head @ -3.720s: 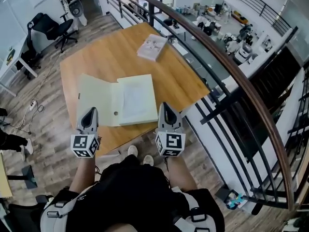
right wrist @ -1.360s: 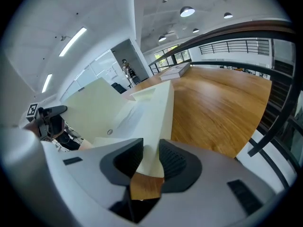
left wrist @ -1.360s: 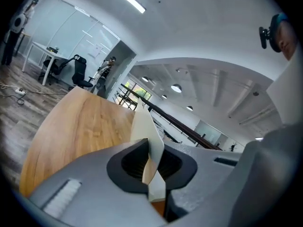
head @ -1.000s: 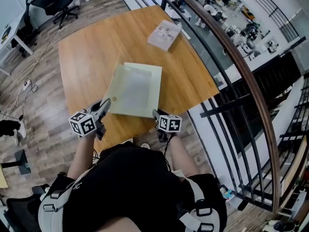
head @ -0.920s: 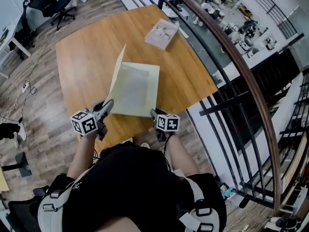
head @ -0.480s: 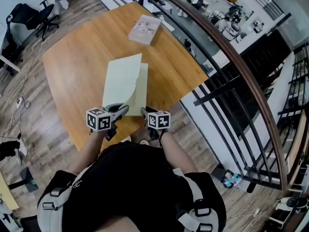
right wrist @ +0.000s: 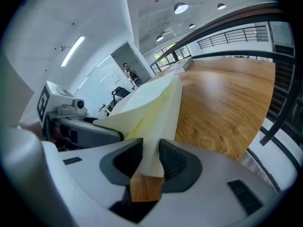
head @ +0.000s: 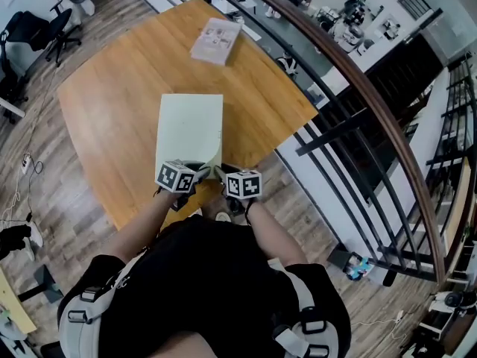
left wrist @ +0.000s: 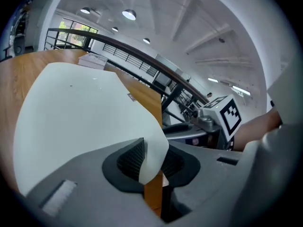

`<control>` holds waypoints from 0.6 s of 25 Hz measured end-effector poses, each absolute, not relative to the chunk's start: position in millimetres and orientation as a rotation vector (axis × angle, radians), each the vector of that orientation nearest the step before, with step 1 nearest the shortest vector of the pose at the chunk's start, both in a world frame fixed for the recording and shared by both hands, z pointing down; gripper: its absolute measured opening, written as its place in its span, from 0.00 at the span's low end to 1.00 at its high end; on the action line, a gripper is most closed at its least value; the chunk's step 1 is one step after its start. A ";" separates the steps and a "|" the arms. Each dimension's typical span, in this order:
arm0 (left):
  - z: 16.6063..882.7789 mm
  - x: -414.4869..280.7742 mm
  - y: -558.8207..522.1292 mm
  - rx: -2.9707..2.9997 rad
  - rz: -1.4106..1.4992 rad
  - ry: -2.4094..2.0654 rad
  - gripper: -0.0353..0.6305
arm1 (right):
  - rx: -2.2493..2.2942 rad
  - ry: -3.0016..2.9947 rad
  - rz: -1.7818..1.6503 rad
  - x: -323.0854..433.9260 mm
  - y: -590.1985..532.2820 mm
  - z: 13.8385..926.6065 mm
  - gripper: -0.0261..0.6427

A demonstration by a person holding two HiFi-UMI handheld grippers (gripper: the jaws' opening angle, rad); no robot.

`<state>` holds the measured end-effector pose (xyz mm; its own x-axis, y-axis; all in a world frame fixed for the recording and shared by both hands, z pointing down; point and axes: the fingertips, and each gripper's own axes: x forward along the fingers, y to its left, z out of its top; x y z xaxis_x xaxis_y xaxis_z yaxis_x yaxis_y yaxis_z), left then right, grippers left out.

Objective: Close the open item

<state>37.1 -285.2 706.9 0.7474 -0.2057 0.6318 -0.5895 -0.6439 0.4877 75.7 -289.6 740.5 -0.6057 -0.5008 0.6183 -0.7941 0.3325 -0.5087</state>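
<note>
A pale yellow-green folder (head: 190, 125) lies on the wooden table (head: 104, 88), its cover folded down flat over its right half. Both grippers meet at its near edge. My left gripper (head: 203, 171) has the cover's near corner (left wrist: 154, 150) between its pads; its jaws are opening and the thin sheet curls loosely in the gap (left wrist: 151, 161). My right gripper (head: 220, 173) is shut on the folder's near edge (right wrist: 152, 141), just over the table's lip (right wrist: 150, 161). The cover (left wrist: 80, 108) fills the left gripper view.
A white booklet (head: 215, 40) lies at the table's far end. A curved wooden handrail with black bars (head: 358, 95) runs along the table's right side, with a drop beyond it. An office chair (head: 30, 32) stands far left on the plank floor.
The cover, standing upright half a second ago, has swung over to the right and come down onto the folder. My left gripper has followed it rightward until it is beside the right one.
</note>
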 end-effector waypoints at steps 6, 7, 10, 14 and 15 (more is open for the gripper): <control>720.1 44.4 -281.1 2.254 0.881 -0.490 0.23 | 1.127 -2.260 1.149 72.2 -288.9 741.6 0.20; 719.7 45.3 -280.3 2.252 0.873 -0.465 0.24 | 1.120 -2.266 1.139 72.6 -288.8 741.1 0.20; 716.6 53.4 -268.4 2.289 0.905 -0.350 0.37 | 1.124 -2.249 1.029 80.5 -284.2 737.1 0.20; 723.9 53.9 -261.9 2.350 1.004 -0.325 0.40 | 1.269 -2.194 0.860 107.7 -278.7 721.2 0.05; 724.6 52.3 -263.6 2.343 0.985 -0.332 0.40 | 1.298 -2.210 0.854 111.9 -279.3 714.1 0.05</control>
